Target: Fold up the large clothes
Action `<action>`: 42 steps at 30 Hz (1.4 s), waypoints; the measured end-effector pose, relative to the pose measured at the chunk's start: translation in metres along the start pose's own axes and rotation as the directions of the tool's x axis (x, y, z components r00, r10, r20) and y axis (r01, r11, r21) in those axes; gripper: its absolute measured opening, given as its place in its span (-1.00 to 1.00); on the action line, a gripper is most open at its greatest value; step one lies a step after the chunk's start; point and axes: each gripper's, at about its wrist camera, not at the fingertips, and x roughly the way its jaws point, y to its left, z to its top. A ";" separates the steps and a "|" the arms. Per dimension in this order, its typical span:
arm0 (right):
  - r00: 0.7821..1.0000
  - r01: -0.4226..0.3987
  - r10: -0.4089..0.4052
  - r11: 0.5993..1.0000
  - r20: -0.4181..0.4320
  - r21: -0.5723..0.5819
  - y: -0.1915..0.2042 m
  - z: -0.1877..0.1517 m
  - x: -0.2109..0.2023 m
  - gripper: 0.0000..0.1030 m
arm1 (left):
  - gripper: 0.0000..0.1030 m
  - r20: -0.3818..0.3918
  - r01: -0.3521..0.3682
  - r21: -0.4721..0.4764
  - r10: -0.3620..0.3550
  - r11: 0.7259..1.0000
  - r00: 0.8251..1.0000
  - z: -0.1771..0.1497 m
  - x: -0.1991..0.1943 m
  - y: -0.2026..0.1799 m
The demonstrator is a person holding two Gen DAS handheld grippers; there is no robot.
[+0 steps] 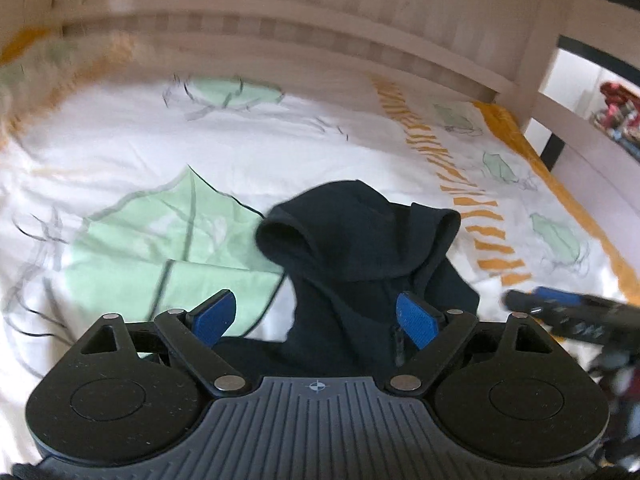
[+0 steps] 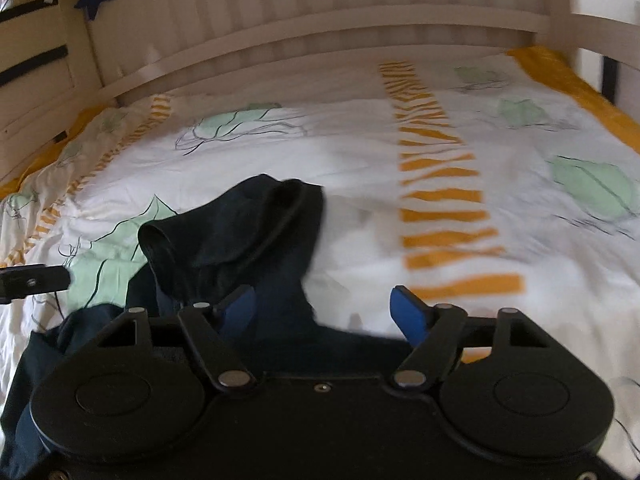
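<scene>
My left claw (image 1: 315,315): matte black linkage arms with silver pivot pins, royal-blue pads (image 1: 416,318), two round black housings and a ribbed grey centre plate stamped with a small crosshair mark. My right claw (image 2: 324,314) matches it in black and blue, though its centre plate is smooth, with one small screw.

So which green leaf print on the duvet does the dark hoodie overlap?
The big leaf left of the hoodie, by far the largest print. The hood's edge covers its right side. The smaller leaves by the orange stripe lie clear of it.
</scene>
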 end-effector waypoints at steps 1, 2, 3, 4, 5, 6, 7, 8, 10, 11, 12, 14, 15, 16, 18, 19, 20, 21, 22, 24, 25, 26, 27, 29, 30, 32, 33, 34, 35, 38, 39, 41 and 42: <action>1.000 -0.004 0.004 1.000 -0.002 -0.009 0.005 0.003 0.007 0.48 | 0.69 -0.009 0.006 -0.015 -0.006 1.000 1.000 0.001 0.002 0.002; 1.000 -0.009 0.009 1.000 -0.005 -0.018 0.008 0.006 0.014 0.48 | 0.69 -0.014 0.005 -0.022 -0.006 1.000 1.000 0.003 0.004 0.005; 1.000 -0.012 0.012 1.000 -0.008 -0.022 0.011 0.007 0.018 0.48 | 0.69 -0.020 0.000 -0.028 0.000 1.000 1.000 0.004 0.004 0.007; 1.000 -0.015 0.015 1.000 -0.011 -0.023 0.013 0.009 0.020 0.48 | 0.69 -0.022 0.000 -0.034 0.000 0.999 1.000 0.005 0.003 0.009; 1.000 -0.019 0.019 1.000 -0.016 -0.023 0.014 0.009 0.021 0.48 | 0.69 -0.019 0.008 -0.038 -0.009 0.999 1.000 0.005 -0.001 0.011; 1.000 -0.025 0.024 0.999 -0.019 -0.027 0.015 0.009 0.019 0.48 | 0.69 -0.017 0.011 -0.039 -0.012 0.999 1.000 0.004 -0.007 0.012; 0.999 -0.027 0.026 0.999 -0.021 -0.036 0.016 0.008 0.016 0.48 | 0.69 -0.014 0.007 -0.041 -0.007 0.999 1.000 0.005 -0.013 0.013; 0.999 -0.026 0.024 0.998 -0.024 -0.049 0.017 0.008 0.011 0.48 | 0.69 -0.008 0.004 -0.045 -0.005 0.999 1.000 0.005 -0.020 0.013; 0.999 -0.018 0.016 0.998 -0.029 -0.067 0.018 0.009 0.000 0.48 | 0.69 0.006 0.016 -0.057 -0.016 0.998 1.000 0.012 -0.032 0.012; 1.000 -0.014 0.012 0.997 -0.023 -0.070 0.019 0.010 -0.007 0.48 | 0.69 0.021 0.020 -0.061 -0.018 0.998 1.000 0.015 -0.041 0.010; 1.000 -0.007 0.006 0.997 -0.015 -0.072 0.019 0.012 -0.014 0.49 | 0.69 0.034 0.019 -0.057 -0.017 0.998 0.999 0.020 -0.047 0.007; 1.000 0.003 -0.003 0.998 0.005 -0.069 0.020 0.017 -0.030 0.49 | 0.70 0.067 0.010 -0.037 -0.007 0.999 0.998 0.026 -0.062 -0.001; 1.000 0.007 -0.006 0.997 0.014 -0.071 0.021 0.021 -0.037 0.49 | 0.70 0.076 0.005 -0.026 -0.003 1.000 0.997 0.028 -0.067 -0.004; 1.000 0.012 -0.010 0.997 0.021 -0.077 0.023 0.023 -0.043 0.49 | 0.70 0.081 -0.001 -0.015 0.002 1.000 0.997 0.029 -0.069 -0.007; 0.999 0.027 -0.024 0.995 0.031 -0.100 0.027 0.029 -0.052 0.50 | 0.70 0.081 -0.017 0.006 0.017 1.000 0.997 0.030 -0.071 -0.013; 0.999 0.033 -0.030 0.994 0.032 -0.109 0.029 0.030 -0.054 0.52 | 0.70 0.077 -0.026 0.014 0.025 1.000 0.997 0.029 -0.069 -0.015; 0.999 0.035 -0.032 0.993 0.030 -0.114 0.030 0.031 -0.054 0.55 | 0.70 0.070 -0.034 0.019 0.033 0.999 0.997 0.027 -0.066 -0.015; 0.999 0.038 -0.036 0.993 0.025 -0.115 0.030 0.032 -0.053 0.56 | 0.70 0.063 -0.042 0.024 0.041 0.999 0.997 0.025 -0.060 -0.015; 0.999 0.043 -0.041 0.993 0.018 -0.114 0.029 0.032 -0.051 0.56 | 0.70 0.055 -0.051 0.028 0.049 0.998 0.997 0.023 -0.055 -0.014; 0.999 0.052 -0.052 0.992 0.001 -0.114 0.028 0.030 -0.041 0.56 | 0.70 0.039 -0.076 0.035 0.074 0.997 0.996 0.018 -0.040 -0.011; 0.998 0.058 -0.060 0.991 -0.008 -0.117 0.027 0.028 -0.033 0.56 | 0.70 0.030 -0.087 0.039 0.086 0.995 0.996 0.015 -0.031 -0.008; 0.998 0.064 -0.067 0.991 -0.017 -0.119 0.026 0.027 -0.026 0.56 | 0.70 0.020 -0.096 0.046 0.095 0.994 0.995 0.013 -0.020 -0.004; 0.997 0.069 -0.073 0.991 -0.027 -0.119 0.024 0.025 -0.015 0.56 | 0.70 0.015 -0.105 0.050 0.104 0.993 0.994 0.011 -0.013 0.000; 0.996 0.076 -0.080 0.991 -0.032 -0.109 0.021 0.022 0.000 0.56 | 0.70 0.006 -0.125 0.059 0.125 0.990 0.992 0.008 0.005 0.008; 0.996 0.077 -0.081 0.992 -0.030 -0.102 0.020 0.021 0.009 0.56 | 0.70 0.003 -0.133 0.063 0.133 0.989 0.991 0.007 0.014 0.012; 0.996 0.083 -0.085 0.993 -0.022 -0.088 0.017 0.021 0.025 0.56 | 0.70 -0.002 -0.151 0.070 0.152 0.986 0.988 0.006 0.030 0.018; 0.996 0.085 -0.086 0.993 -0.014 -0.082 0.017 0.022 0.033 0.56 | 0.70 0.000 -0.158 0.074 0.158 0.985 0.987 0.006 0.037 0.021; 0.996 0.083 -0.084 0.994 -0.004 -0.078 0.016 0.024 0.041 0.56 | 0.70 0.001 -0.164 0.080 0.164 0.983 0.986 0.007 0.043 0.023; 0.997 0.081 -0.081 0.994 0.002 -0.075 0.016 0.025 0.048 0.56 | 0.70 0.003 -0.169 0.086 0.170 0.982 0.986 0.008 0.049 0.025; 0.995 0.101 -0.101 0.992 0.006 -0.072 0.016 0.028 0.071 0.56 | 0.70 0.003 -0.184 0.109 0.185 0.977 0.983 0.010 0.066 0.027; 0.994 0.107 -0.107 0.992 0.003 -0.068 0.016 0.029 0.079 0.56 | 0.70 0.003 -0.187 0.117 0.188 0.975 0.982 0.011 0.071 0.027; 0.993 0.119 -0.119 0.991 -0.006 -0.066 0.014 0.030 0.091 0.55 | 0.70 0.003 -0.197 0.131 0.199 0.972 0.980 0.014 0.079 0.028; 0.991 0.133 -0.134 0.988 -0.014 -0.072 0.013 0.030 0.097 0.55 | 0.70 0.000 -0.203 0.136 0.205 0.970 0.979 0.015 0.083 0.028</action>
